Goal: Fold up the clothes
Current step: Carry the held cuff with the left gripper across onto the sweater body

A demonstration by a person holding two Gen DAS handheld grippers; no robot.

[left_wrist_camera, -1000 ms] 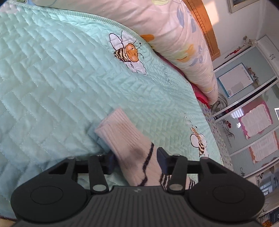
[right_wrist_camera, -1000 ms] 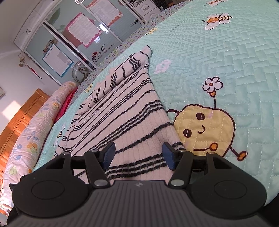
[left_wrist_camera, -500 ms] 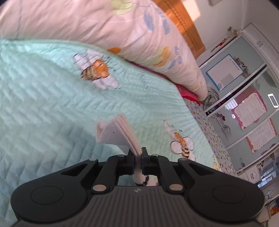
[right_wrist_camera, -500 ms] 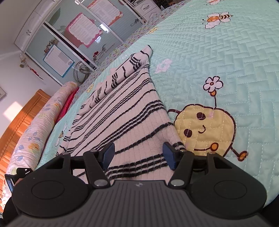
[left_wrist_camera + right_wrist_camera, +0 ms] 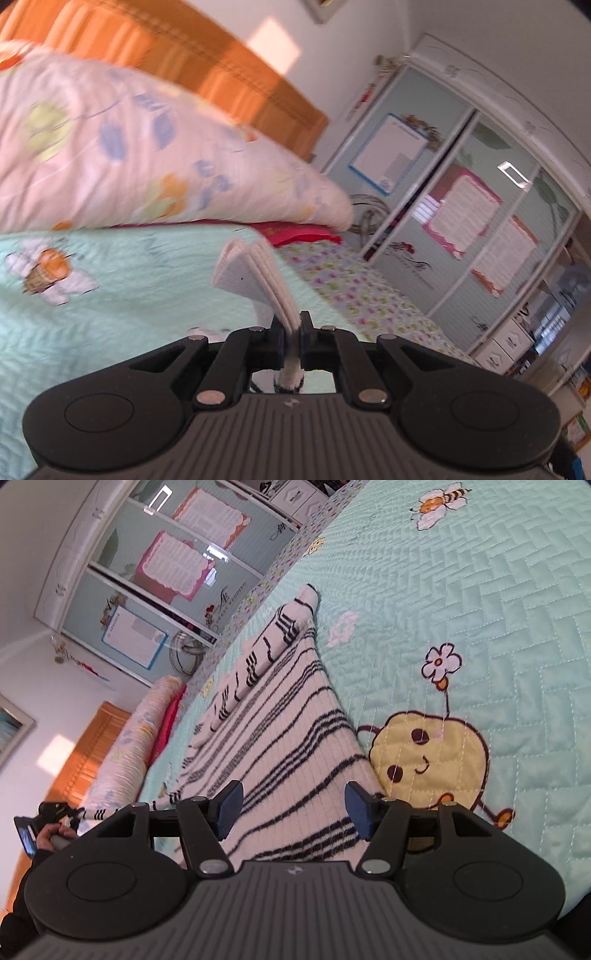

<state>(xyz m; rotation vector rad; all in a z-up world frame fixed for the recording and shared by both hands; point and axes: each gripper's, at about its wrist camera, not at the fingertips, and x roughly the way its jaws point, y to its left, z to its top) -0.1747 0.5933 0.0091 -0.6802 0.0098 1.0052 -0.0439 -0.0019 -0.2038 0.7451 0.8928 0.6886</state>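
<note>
The striped sweater (image 5: 288, 746) lies spread on the green bed quilt (image 5: 480, 609), one sleeve folded along its far left side. The left tongs (image 5: 291, 332) pinch its cuff (image 5: 255, 280), lifted above the quilt. The right tongs (image 5: 293, 808) hover wide open over the near hem, gripping nothing.

sweater (image 5: 295, 738): white, black stripes | quilt (image 5: 480, 609): mint green, bee prints | pillow (image 5: 129, 155): pink, floral
</note>
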